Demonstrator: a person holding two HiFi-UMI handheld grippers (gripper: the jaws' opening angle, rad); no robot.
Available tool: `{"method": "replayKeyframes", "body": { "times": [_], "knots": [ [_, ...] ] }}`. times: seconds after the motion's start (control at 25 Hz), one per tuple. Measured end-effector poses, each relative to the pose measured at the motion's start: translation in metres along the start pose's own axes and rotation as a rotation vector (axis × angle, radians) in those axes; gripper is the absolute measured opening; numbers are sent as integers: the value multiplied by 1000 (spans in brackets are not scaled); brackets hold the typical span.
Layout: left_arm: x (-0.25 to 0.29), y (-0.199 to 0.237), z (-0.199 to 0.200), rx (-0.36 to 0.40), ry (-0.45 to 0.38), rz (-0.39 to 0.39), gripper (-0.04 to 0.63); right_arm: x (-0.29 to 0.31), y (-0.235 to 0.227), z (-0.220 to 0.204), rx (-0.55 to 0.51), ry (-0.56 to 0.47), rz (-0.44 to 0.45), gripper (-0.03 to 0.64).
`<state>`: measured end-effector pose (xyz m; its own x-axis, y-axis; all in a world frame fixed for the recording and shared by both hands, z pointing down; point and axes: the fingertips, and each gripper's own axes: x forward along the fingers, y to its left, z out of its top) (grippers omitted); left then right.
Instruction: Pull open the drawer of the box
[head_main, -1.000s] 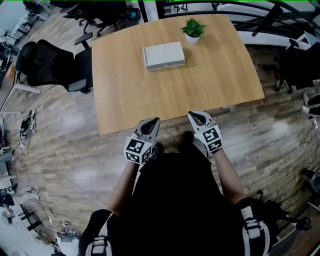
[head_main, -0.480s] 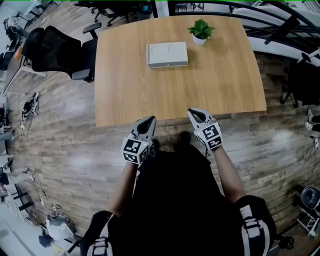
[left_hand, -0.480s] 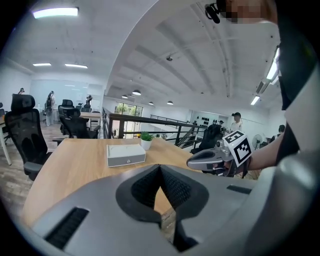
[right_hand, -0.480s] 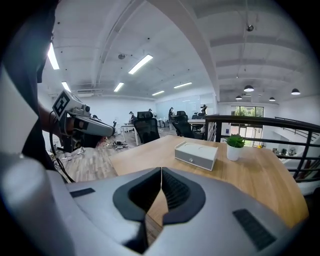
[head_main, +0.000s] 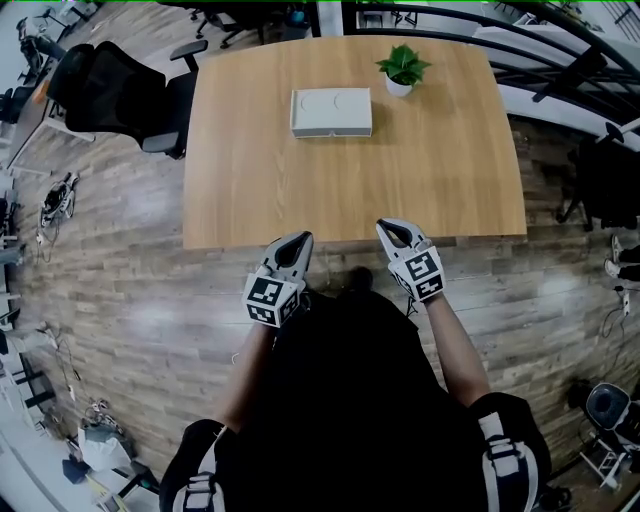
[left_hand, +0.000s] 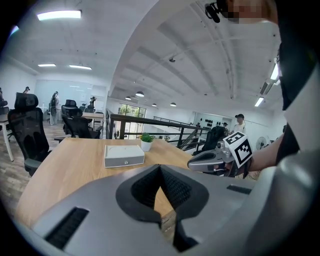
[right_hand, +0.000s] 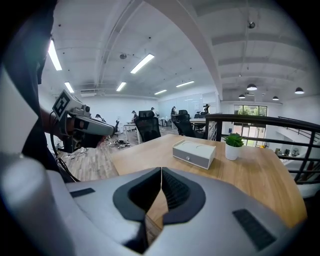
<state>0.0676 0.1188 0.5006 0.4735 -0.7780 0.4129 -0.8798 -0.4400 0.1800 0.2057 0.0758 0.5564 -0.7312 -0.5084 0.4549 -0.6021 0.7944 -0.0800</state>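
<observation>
Left gripper (head_main: 297, 242) and right gripper (head_main: 392, 229) hover closed and empty at the table's (head_main: 300, 190) near edge, the box (head_main: 331, 112) sits toward its far edge, and tugging its drawer (right_hand: 192, 158) unbraced might drag the box.

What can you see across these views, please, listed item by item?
Light wooden rectangular table: one, tan, centre of the head view.
Pale grey flat rectangular box: one, on the table's far half, drawer shut.
Small green potted plant in a white pot: one, on the table, right of the box.
Black office chairs: several, nearest one at the table's far left corner.
Black metal railing: one, beyond the table.
Wood-plank floor: brown, all around the table.
Left gripper: one, grey, shut and empty, at the table's near edge.
Right gripper: one, grey, shut and empty, beside it.
</observation>
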Motion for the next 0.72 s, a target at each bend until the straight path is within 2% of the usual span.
{"method": "replayKeyframes", "body": {
  "times": [0.36,0.72],
  "knots": [
    [3,2,8,-10,-10,-4,23,-1,-6,-3,-1,13,0,25],
    [9,46,11,-5,4,-44,21,32,-6,12,6,46,-38,25]
  ]
}}
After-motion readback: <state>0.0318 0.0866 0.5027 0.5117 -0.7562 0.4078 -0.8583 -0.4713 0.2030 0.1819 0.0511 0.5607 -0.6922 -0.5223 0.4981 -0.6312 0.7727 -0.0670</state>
